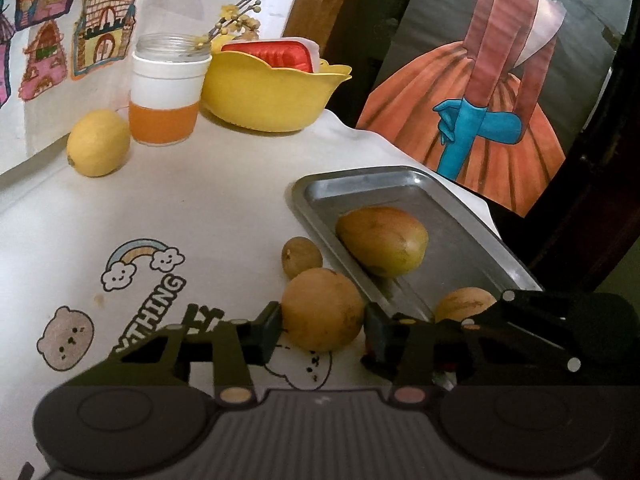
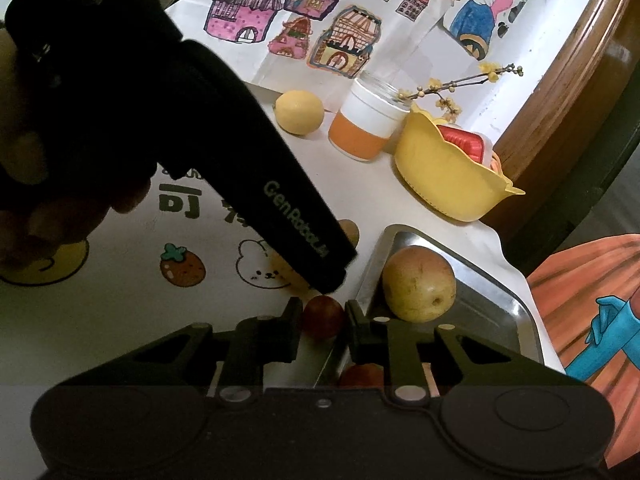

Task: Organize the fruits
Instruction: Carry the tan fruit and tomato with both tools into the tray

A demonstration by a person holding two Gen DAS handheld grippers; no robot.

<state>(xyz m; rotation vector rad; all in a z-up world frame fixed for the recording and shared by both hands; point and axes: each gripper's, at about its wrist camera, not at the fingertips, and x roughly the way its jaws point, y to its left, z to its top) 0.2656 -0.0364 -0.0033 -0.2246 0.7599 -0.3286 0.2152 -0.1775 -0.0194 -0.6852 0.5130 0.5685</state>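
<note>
Nearest the left wrist camera, the left gripper (image 1: 323, 330) is seen at the bottom centre of the frame with its fingers apart on either side of a round yellow fruit (image 1: 323, 309); whether the pads touch it cannot be told. Just above it, a smaller brownish fruit (image 1: 301, 257) is set on the cloth beside the metal tray (image 1: 460, 216), which occupies the centre right. A larger yellow-green fruit (image 1: 383, 245) is lying inside the tray, and another pale fruit (image 1: 464, 303) is partly hidden behind the right finger.

In the right wrist view, the right gripper (image 2: 323, 330) is held at bottom centre with a small red fruit (image 2: 322, 316) between its fingers, just at the tray's left edge; whether it is clamped cannot be told. A second reddish fruit (image 2: 360, 376) is glimpsed below, largely covered by the gripper. Much of the left and centre is blocked by the dark body of the other gripper, gripped by a hand (image 2: 36, 208) at far left.

The surface is covered by a white tablecloth (image 1: 160, 208) printed with cartoon figures. At upper left, a lemon (image 1: 98, 143), a jar of orange liquid (image 1: 168, 90) and a yellow bowl (image 1: 268, 98) holding a red container (image 1: 272, 54) are ranged before drawings of houses (image 1: 106, 20). A painting of an orange skirt (image 1: 480, 92) is propped at the right.
</note>
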